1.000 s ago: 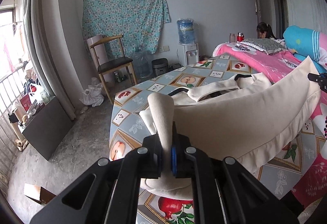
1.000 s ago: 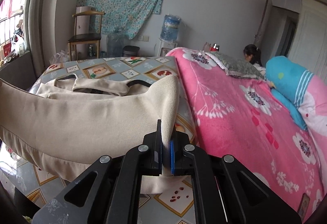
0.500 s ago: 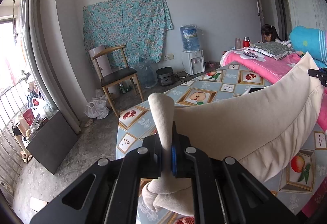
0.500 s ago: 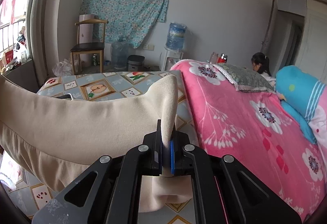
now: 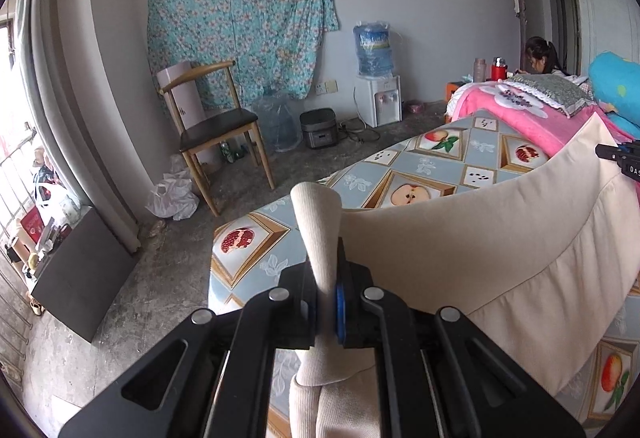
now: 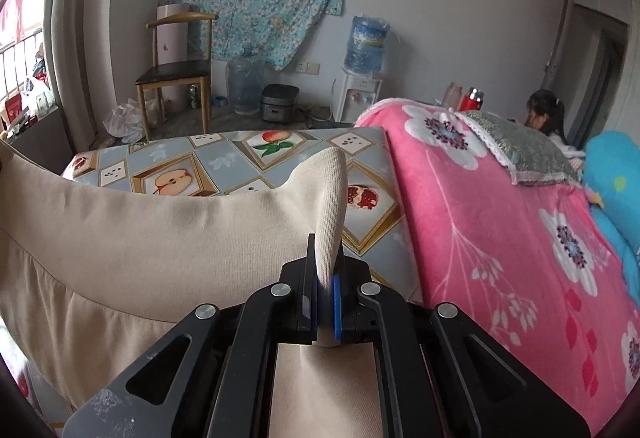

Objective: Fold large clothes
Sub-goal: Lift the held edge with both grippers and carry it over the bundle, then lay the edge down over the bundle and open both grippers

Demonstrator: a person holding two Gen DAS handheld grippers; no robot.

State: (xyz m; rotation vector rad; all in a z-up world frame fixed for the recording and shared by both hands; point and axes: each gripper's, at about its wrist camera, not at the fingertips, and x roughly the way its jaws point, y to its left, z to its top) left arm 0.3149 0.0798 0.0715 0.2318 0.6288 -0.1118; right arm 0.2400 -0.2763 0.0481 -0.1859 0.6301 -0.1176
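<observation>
Grey plaster walls are enclosing a bedroom where a teal floral cloth (image 5: pixel 240 26) is hanging behind a wooden chair with a dark seat (image 5: pixel 216 126) and a white water dispenser carrying a blue bottle (image 6: pixel 362 78). Across the bed, a fruit-patterned blue-grey sheet (image 6: pixel 224 162) is lying beside a pink floral blanket (image 6: pixel 500 222).

A large cream knitted garment (image 5: pixel 480 250) is hanging in the air above the fruit-patterned sheet, sagging in a broad curve between the two tools. The left tool (image 5: pixel 326 302) is pinching one ribbed corner of it, jaws nearly closed with the fabric standing up between the blue pads. The right tool (image 6: pixel 326 312) is gripping the opposite ribbed corner in the same tight way, and its black tip is showing at the far right edge of the left wrist view.

Behind the bed, a person with dark hair (image 6: pixel 544 116) is sitting, possibly looking down, though the distance is making that unclear.
</observation>
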